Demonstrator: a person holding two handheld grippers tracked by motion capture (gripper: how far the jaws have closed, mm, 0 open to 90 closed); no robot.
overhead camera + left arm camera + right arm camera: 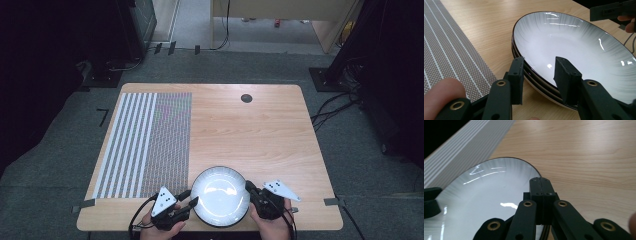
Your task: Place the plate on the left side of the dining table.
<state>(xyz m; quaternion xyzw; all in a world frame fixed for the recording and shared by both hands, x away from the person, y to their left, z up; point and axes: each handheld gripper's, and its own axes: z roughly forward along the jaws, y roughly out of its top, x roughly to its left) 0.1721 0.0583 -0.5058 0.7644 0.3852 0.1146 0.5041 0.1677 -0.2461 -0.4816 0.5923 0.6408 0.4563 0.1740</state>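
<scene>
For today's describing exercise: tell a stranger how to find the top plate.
Start at the wooden table and go to its near edge, right of the striped placemat. A stack of plates sits there; the top plate is white, glossy, with a thin dark rim.

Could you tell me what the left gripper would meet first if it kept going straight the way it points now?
The left gripper would likely meet the rim of the stacked plates first: its open jaws already stand on either side of that rim, one outside, one over the top plate. Whether a pad already touches is hard to tell.
</scene>
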